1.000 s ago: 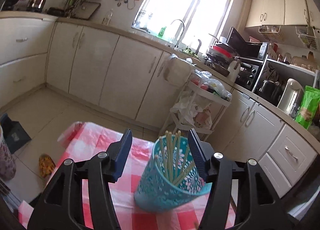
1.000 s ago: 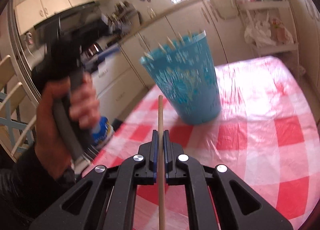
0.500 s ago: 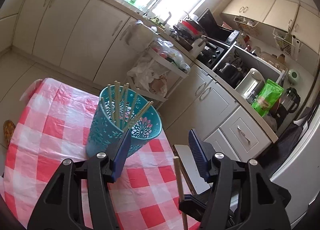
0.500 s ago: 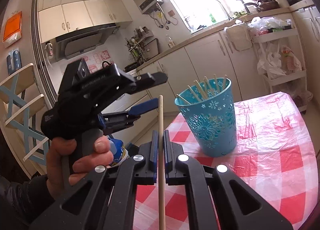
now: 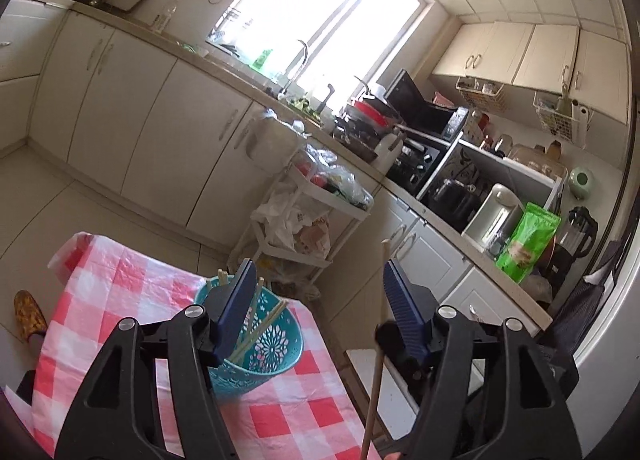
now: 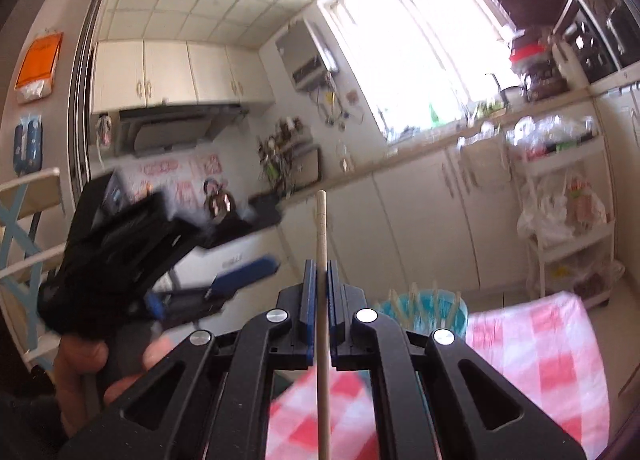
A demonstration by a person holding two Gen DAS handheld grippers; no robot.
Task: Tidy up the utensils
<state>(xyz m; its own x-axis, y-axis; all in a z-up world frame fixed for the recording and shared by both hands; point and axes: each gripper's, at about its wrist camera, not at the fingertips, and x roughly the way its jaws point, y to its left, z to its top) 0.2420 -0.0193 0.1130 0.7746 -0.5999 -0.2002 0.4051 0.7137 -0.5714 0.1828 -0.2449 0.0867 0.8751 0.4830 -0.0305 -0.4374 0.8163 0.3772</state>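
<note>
A teal openwork cup [image 5: 264, 356] with several chopsticks in it stands on the red-and-white checked tablecloth [image 5: 120, 300]; my left gripper's left finger hides part of it. My left gripper [image 5: 318, 272] hovers above and just right of the cup, its jaws opening and pressing on nothing. My right gripper [image 6: 320, 266] is shut on a single wooden chopstick [image 6: 322, 228], which points up and forward. That chopstick [image 5: 378, 320] shows close beside the left gripper's right pad. In the right wrist view the cup [image 6: 424, 304] lies low behind the fingers, and the left gripper [image 6: 276, 236] is at left, held by a hand.
A white trolley [image 5: 316, 196] full of bags stands against the cream cabinets beyond the table's far edge. A slipper [image 5: 28, 314] lies on the floor at left. A chair [image 6: 24, 220] is at the left of the right wrist view.
Both grippers have risen, so the cup sits lower in both views. The left jaws stand wider apart. The right gripper keeps the chopstick and now points higher into the room.
</note>
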